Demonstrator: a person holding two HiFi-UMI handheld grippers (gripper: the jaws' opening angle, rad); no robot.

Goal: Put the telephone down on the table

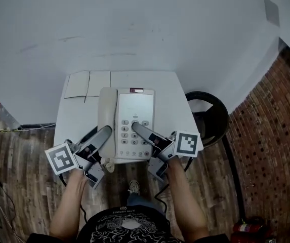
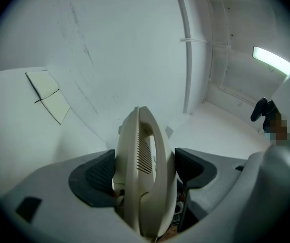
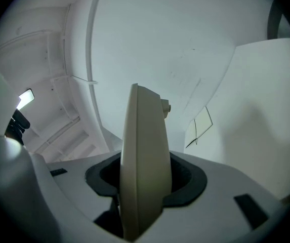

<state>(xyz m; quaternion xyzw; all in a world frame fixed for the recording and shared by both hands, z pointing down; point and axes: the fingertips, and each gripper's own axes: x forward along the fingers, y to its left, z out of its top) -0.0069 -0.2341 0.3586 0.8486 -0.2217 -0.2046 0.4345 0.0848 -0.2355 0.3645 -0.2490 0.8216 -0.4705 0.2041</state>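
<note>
A beige desk telephone (image 1: 129, 123) with a grey keypad is held over the small white table (image 1: 172, 92), near its front edge. I cannot tell whether it touches the tabletop. My left gripper (image 1: 104, 132) is shut on the handset (image 2: 145, 171) at the phone's left side, the dark pads (image 2: 98, 175) pressing on both sides. My right gripper (image 1: 136, 128) grips the phone's right part by the keypad. In the right gripper view the body's thin edge (image 3: 142, 171) stands upright between the jaws, clamped.
White flat sheets (image 1: 86, 84) lie at the table's far left corner. A black round stool (image 1: 210, 115) stands right of the table. A white wall rises behind the table, and the floor around it is wood. The person's arms and feet are below the front edge.
</note>
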